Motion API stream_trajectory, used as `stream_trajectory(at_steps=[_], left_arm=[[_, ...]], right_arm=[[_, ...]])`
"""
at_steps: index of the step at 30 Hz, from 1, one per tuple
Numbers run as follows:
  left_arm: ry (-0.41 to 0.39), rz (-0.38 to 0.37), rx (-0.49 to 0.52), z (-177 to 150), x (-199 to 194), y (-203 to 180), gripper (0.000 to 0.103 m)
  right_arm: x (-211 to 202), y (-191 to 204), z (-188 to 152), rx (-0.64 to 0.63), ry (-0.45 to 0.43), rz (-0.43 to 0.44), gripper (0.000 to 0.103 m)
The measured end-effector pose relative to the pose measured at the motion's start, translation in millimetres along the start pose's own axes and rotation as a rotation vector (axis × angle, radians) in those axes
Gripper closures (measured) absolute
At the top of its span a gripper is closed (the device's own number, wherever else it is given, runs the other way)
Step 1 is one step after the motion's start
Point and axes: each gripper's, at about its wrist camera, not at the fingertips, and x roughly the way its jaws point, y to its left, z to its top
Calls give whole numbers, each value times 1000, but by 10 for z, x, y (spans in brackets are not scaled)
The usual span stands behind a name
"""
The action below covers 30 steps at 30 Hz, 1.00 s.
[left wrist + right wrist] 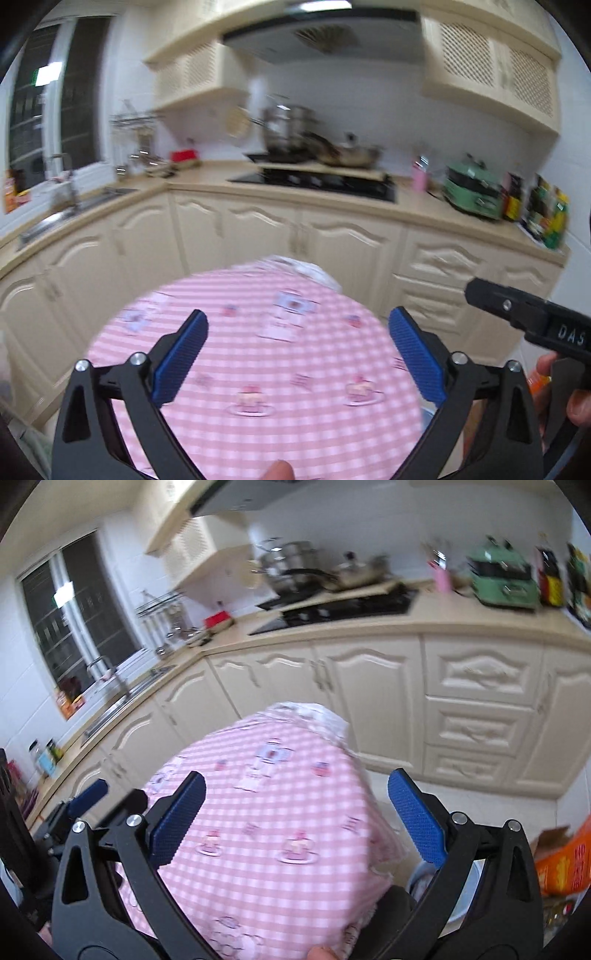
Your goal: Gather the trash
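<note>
Pink-checked tablecloth (pixel 258 369) beneath both grippers' spread, empty fingers (pixel 181 354), open floor (pixel 461 801) beyond its edge.

Pink checked tablecloth (pixel 258 369) looks smooth and slightly glossy; cabinet doors (pixel 369 698) carved cream wood; hob (pixel 325 182) glossy black.

A kitchen, blurred by motion. A round table with a pink checked cloth (pixel 258 369) fills the foreground. Behind it run cream base cabinets (pixel 332 236) under a beige counter (pixel 199 181). A black hob (pixel 317 182) carries steel pots (pixel 291 129) (stacked, details unclear). A green appliance (pixel 471 188) stands at the counter's right end, a red box (pixel 183 155) near the corner, a sink (pixel 74 212) below a dark window (pixel 55 110) at left. An orange box (pixel 565 864) sits low at right.
</note>
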Motion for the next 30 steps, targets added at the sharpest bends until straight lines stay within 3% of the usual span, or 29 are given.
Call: stream_trajectory(at_steps=[7,15,20,30], left_arm=[[-84,141,-24,40,-526,576,4],[-140,220,-67,-41,-996,912,4],[-185,295,-71,-91,-1253,984,4],[-260,360,-81,-173,-1749,1011,4]], right_arm=[[-127,685,-89,-104,-52,46,6],[-275,1104,-169,-152,-108,56,6],[-386,1284,-217,-195,-152,53,6],[-653,1535,-291,-257,-217,63,6]])
